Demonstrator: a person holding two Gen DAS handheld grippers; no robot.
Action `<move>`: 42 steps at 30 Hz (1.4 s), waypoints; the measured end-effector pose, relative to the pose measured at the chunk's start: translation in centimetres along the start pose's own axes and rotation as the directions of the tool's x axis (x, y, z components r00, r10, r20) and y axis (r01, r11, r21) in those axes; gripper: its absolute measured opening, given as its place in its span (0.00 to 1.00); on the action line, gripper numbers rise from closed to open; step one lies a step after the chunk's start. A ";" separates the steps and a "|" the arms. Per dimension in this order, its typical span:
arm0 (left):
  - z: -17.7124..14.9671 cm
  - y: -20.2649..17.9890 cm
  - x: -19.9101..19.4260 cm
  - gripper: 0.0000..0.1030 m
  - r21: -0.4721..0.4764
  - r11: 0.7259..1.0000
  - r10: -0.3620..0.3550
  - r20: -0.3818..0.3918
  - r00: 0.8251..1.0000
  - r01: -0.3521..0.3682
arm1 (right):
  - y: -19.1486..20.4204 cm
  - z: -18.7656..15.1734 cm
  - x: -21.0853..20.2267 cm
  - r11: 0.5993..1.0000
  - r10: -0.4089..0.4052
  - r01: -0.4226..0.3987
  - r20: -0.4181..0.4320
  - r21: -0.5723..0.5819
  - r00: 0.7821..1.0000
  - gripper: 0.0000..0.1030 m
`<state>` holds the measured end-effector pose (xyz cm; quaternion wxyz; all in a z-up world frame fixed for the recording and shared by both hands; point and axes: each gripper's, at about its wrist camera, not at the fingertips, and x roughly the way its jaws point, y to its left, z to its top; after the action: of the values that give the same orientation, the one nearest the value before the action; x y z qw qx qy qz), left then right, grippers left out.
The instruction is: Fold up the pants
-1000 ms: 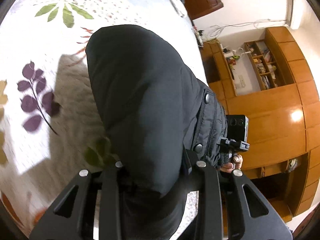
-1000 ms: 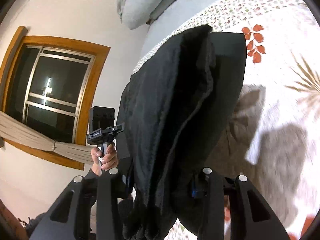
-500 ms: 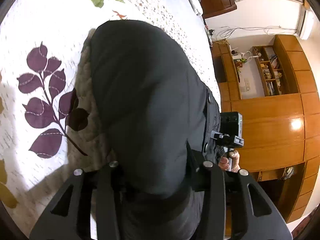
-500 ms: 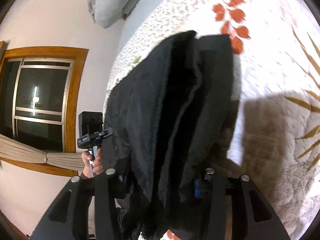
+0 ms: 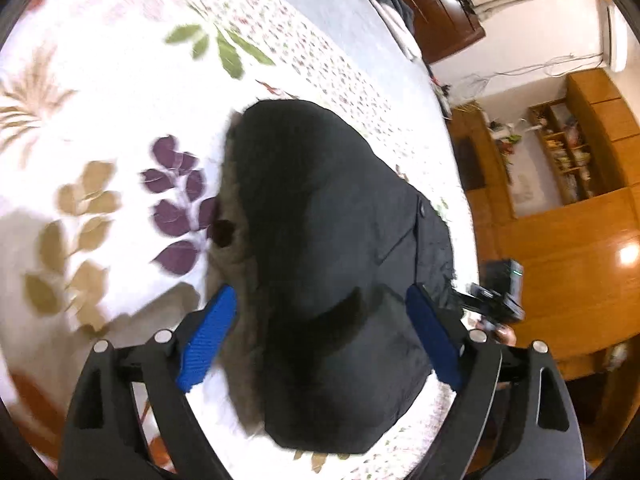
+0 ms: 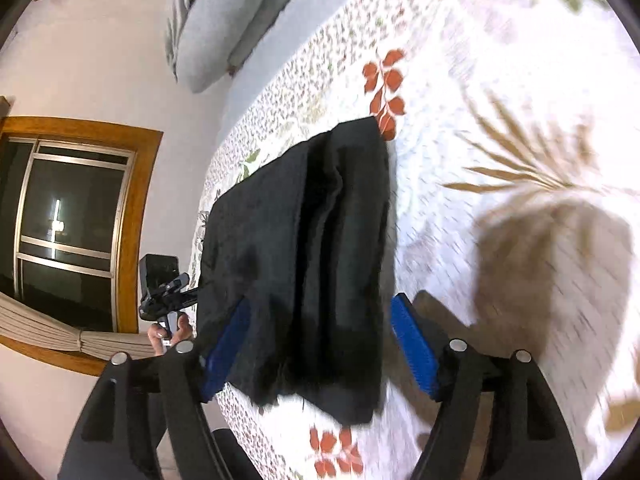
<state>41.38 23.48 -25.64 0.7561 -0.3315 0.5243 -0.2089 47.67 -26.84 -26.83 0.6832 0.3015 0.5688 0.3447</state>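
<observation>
The black pants point(image 5: 332, 264) lie folded in a thick bundle on the leaf-patterned bedspread point(image 5: 100, 92). My left gripper point(image 5: 320, 336) is open, its blue pads point(image 5: 206, 338) spread either side of the bundle's near end, just above it. In the right wrist view the pants point(image 6: 304, 264) show stacked layers along one edge. My right gripper point(image 6: 320, 344) is open too, its blue pads point(image 6: 412, 348) wide on either side of the near edge. Neither gripper holds the cloth.
Grey pillows point(image 6: 224, 20) lie at the head of the bed. A window with a wooden frame point(image 6: 132, 208) is on one side. Wooden cabinets and shelves point(image 5: 568, 184) stand on the other. The other gripper's camera shows in each view point(image 5: 500, 292) point(image 6: 160, 280).
Both grippers were shut on the pants and held them hanging above the bed. Now the pants lie flat on the bedspread and both grippers have opened and let go.
</observation>
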 end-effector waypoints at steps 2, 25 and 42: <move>-1.2 -1.1 -0.6 0.85 0.042 0.997 0.063 0.015 0.998 -0.064 | 1.9 -1.7 -0.6 0.997 -0.027 0.027 0.003 -0.067 1.000 0.75; -13.8 -6.8 -9.9 0.97 0.089 0.920 0.355 0.217 0.909 -0.381 | 7.4 -14.4 -8.8 0.935 -0.337 0.354 0.244 -0.030 0.909 0.89; -32.8 -21.7 -24.4 0.97 0.054 0.741 0.520 0.585 0.622 -0.670 | 20.9 -35.7 -17.8 0.733 -0.583 0.680 0.509 -0.006 0.633 0.97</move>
<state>2.69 15.35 -1.62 0.9335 -0.0763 0.3390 0.0880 7.75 -28.52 -6.00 0.9038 0.0874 0.4158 0.0522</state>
